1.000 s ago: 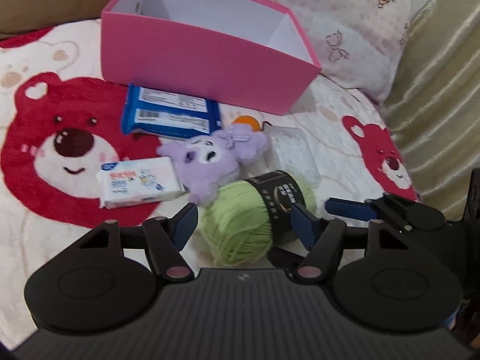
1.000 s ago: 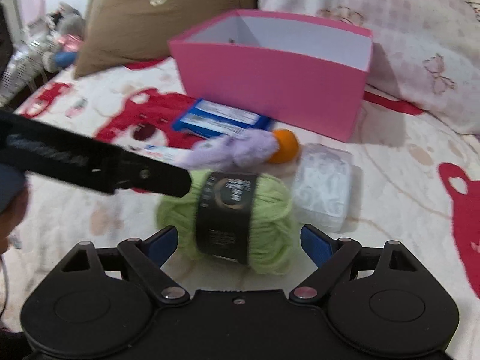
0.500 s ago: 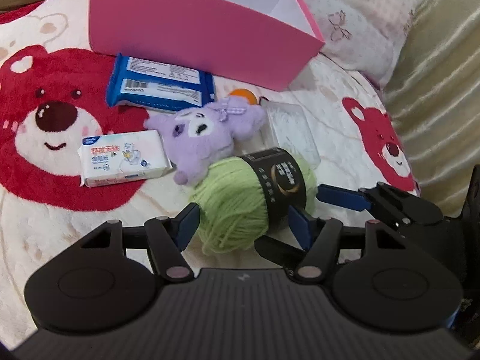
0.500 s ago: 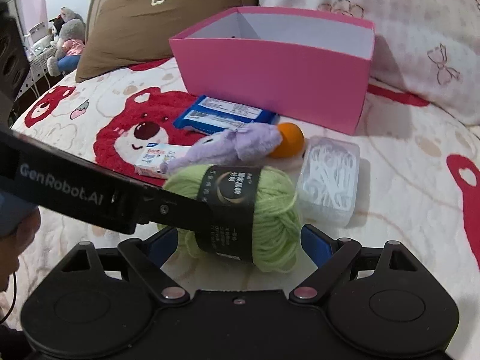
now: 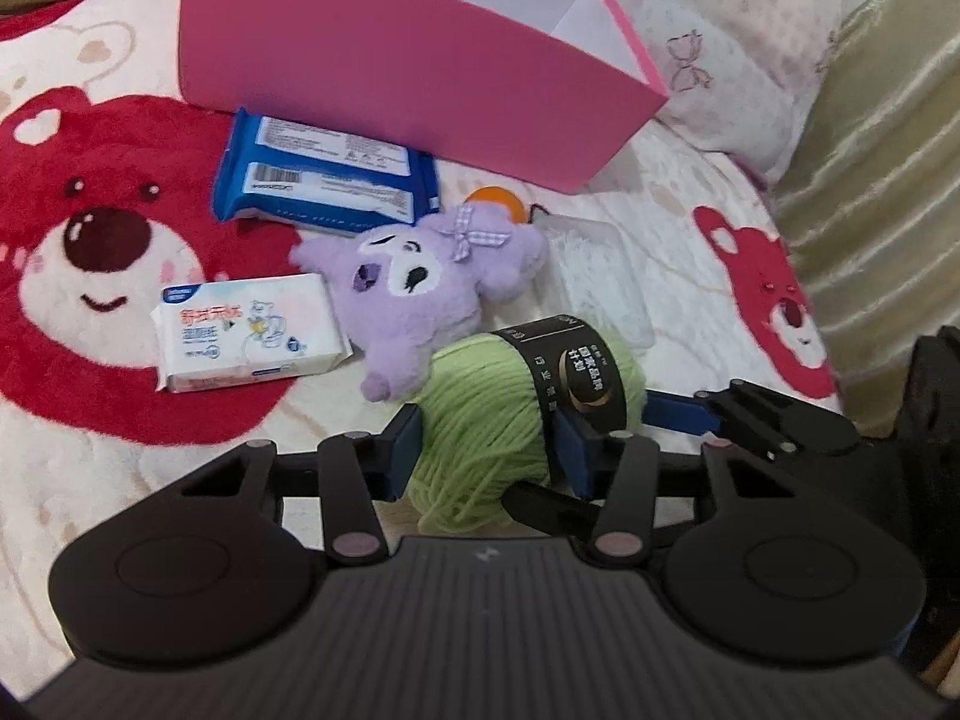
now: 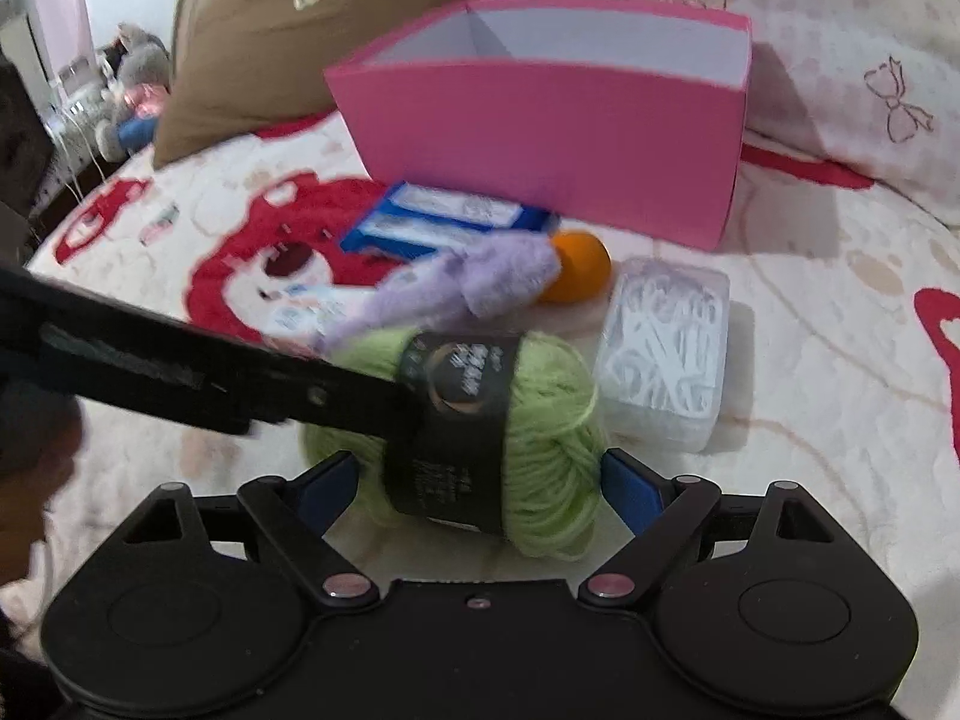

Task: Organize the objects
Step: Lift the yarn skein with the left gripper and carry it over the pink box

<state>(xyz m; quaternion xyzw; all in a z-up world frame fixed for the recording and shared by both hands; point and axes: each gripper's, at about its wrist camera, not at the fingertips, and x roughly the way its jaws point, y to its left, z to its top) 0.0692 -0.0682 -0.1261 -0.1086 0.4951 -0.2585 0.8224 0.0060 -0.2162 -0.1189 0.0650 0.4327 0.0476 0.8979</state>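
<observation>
We see a bear-print blanket (image 5: 90, 438) covering the bed, with a pink box (image 5: 408, 66) standing open at the far side. In front of it lie a blue wipes pack (image 5: 324, 180), a white tissue pack (image 5: 246, 330), a purple plush toy (image 5: 420, 282) and an orange ball (image 6: 576, 267) just behind the plush. A clear box of floss picks (image 6: 666, 354) sits to the right, just beside the green yarn ball (image 5: 498, 426). A brown pillow (image 6: 312, 30) and a pink patterned pillow (image 6: 840, 60) lean at the far end.

The yarn ball lies nearest to us, touching the plush at its far left. The left gripper (image 5: 489, 450) reaches in from the left, its 2 blue pads pressed against the yarn, holding it. The right gripper (image 6: 480, 486) comes in low from the near side, its jaws wide on both sides of the yarn, neither pad clearly touching it. In the right wrist view, the left gripper's dark finger crosses in front of the yarn's black label.
</observation>
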